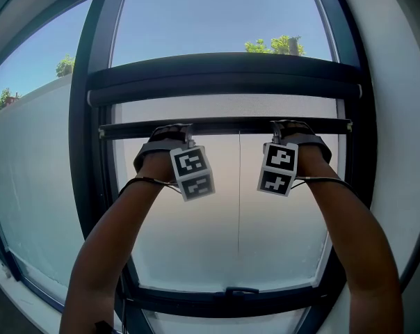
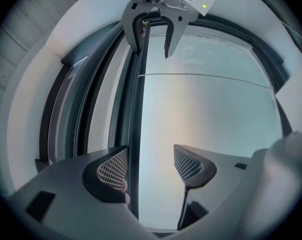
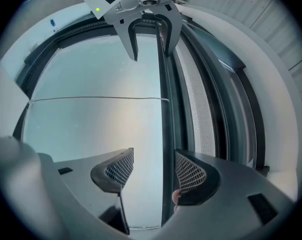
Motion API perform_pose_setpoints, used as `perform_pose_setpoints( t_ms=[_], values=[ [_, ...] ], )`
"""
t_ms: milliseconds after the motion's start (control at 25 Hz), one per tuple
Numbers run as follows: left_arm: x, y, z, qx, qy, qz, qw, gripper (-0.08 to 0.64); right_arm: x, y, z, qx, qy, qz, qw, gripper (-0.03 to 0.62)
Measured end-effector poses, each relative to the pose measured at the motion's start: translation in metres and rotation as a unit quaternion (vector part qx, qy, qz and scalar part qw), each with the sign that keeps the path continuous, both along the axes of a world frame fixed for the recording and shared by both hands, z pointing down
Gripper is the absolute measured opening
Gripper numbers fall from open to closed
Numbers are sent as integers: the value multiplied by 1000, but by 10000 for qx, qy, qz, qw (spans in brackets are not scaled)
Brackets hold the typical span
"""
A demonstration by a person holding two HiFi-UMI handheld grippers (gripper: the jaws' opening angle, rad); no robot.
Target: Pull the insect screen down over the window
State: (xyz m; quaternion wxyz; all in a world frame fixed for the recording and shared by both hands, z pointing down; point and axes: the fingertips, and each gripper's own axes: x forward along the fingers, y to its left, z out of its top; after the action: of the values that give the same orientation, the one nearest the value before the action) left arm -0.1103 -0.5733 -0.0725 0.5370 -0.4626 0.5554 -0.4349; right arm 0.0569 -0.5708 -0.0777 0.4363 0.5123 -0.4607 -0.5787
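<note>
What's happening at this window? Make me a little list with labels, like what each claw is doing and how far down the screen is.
Place: window with a dark frame
Insect screen: only a short way down, near the top
Pull bar: level, high above the window's bottom edge
Left gripper: jaws apart, bar between them, close to one pad
Right gripper: jaws apart, bar between them, close to one pad
Job: most of the pull not yet done

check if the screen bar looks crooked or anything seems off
Nothing stands out. The pull bar sits level across the window frame, and the left gripper and right gripper straddle it evenly with jaws open.
</note>
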Motion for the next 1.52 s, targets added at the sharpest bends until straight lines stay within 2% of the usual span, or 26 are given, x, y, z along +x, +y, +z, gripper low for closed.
perform_pose_setpoints(
  t_ms=[800,1240,1520],
  values=[
    [5,3,89,-433,-43,179,9989,278,5,2,91,-560,180,-92,9982,241],
    [6,7,137,-834,205,338,9957,278,4,4,139,-836,164,-100,9963,241],
    [7,9,190,-1096,248,467,9926,278,5,7,192,-1157,168,-137,9931,241]
  ],
)
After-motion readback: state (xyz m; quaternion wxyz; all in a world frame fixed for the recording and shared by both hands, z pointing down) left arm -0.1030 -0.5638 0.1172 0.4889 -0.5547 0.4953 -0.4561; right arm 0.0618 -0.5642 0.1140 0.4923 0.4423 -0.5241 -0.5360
